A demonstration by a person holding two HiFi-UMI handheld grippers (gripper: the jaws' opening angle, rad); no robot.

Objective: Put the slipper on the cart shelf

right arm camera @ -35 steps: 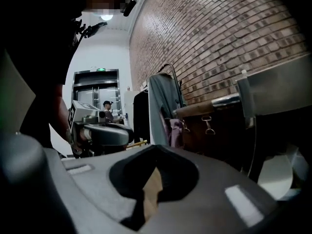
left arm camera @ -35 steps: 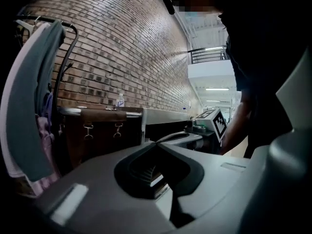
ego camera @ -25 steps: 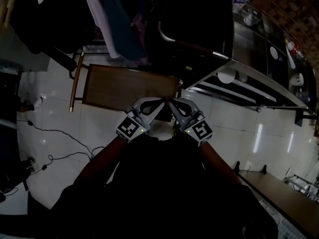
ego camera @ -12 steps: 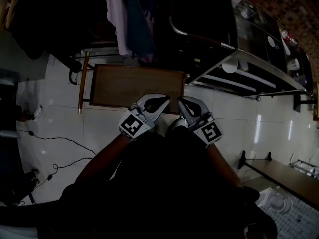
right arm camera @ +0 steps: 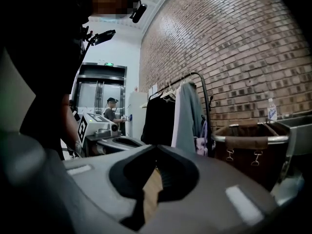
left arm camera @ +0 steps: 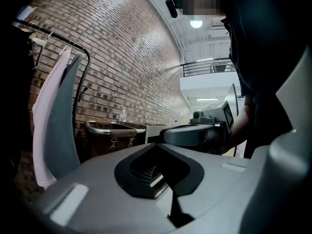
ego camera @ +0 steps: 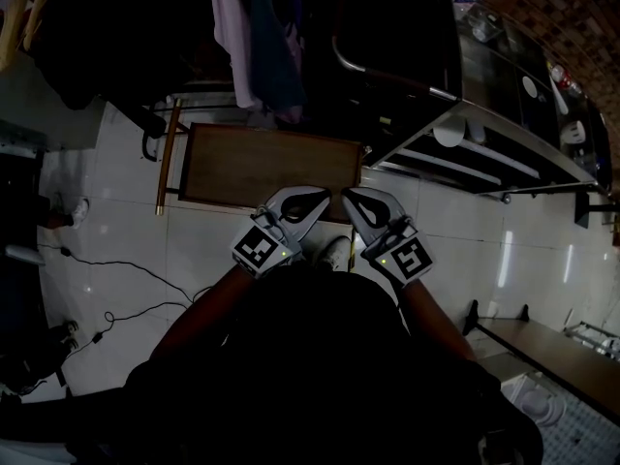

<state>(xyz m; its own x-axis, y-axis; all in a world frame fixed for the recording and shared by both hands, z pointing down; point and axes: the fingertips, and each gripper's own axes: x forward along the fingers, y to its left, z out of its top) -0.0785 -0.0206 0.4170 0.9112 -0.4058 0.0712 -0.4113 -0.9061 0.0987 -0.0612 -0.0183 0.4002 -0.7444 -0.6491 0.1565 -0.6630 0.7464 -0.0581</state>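
Left gripper (ego camera: 324, 198) and right gripper (ego camera: 347, 198), both clenched and empty, held together above the platform (ego camera: 262, 163), apparently ready to seek the slipper.

Brick wall (right arm camera: 234, 57), white tiled floor (ego camera: 116, 226) with trailing cables (ego camera: 131, 281), clothes rack (right arm camera: 181, 112), bright ceiling lamp (left arm camera: 196, 23)

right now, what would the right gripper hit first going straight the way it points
Probably the hanging clothes, dead ahead of the shut right gripper; the left gripper sits just left of that line. Depth unclear.
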